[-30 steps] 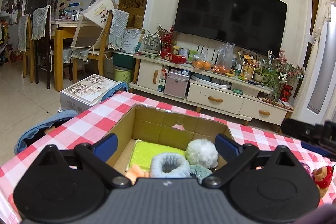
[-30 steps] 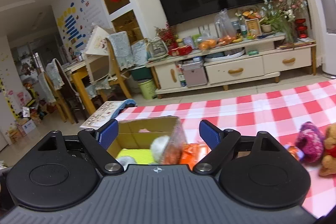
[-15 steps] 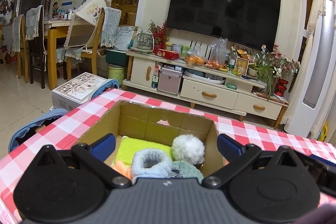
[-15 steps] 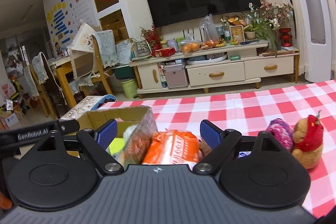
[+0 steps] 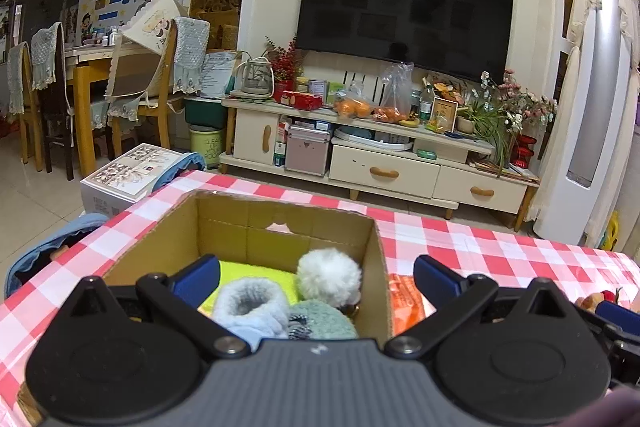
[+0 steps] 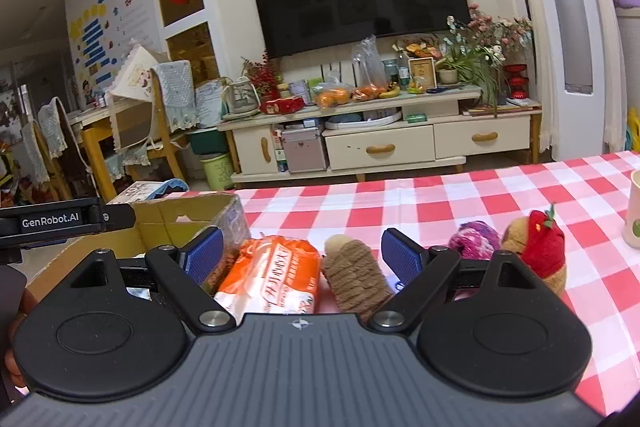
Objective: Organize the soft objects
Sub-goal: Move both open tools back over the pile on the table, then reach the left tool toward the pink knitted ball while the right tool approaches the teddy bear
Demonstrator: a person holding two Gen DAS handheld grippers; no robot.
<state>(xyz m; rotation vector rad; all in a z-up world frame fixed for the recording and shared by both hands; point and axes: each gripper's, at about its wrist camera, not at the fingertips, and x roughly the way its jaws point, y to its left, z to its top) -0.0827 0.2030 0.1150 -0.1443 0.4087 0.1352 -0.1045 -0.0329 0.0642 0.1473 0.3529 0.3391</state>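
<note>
A cardboard box point(image 5: 172, 235) stands on the red-checked table. In it lie a white pom-pom point(image 5: 329, 277), a grey-blue fluffy ring point(image 5: 250, 305), a teal knit piece point(image 5: 324, 321) and a lime green cloth point(image 5: 256, 273). My left gripper point(image 5: 316, 277) is open above the box's near edge. My right gripper point(image 6: 302, 253) is open and empty over an orange tissue pack point(image 6: 272, 277) and a brown knit toy point(image 6: 354, 275), just right of the box point(image 6: 176, 219). A purple knit ball point(image 6: 474, 235) and a bear with a red hat point(image 6: 538, 247) lie further right.
A white cup point(image 6: 633, 211) stands at the table's right edge. The left gripper's body point(image 6: 60, 221) sticks in at the left of the right wrist view. Beyond the table are a TV cabinet point(image 5: 360, 163), chairs and a white box on the floor point(image 5: 128, 171).
My right gripper moved right, from beside the box to over the orange pack and brown toy. My left gripper shifted slightly, keeping the box in view. Both stayed open.
</note>
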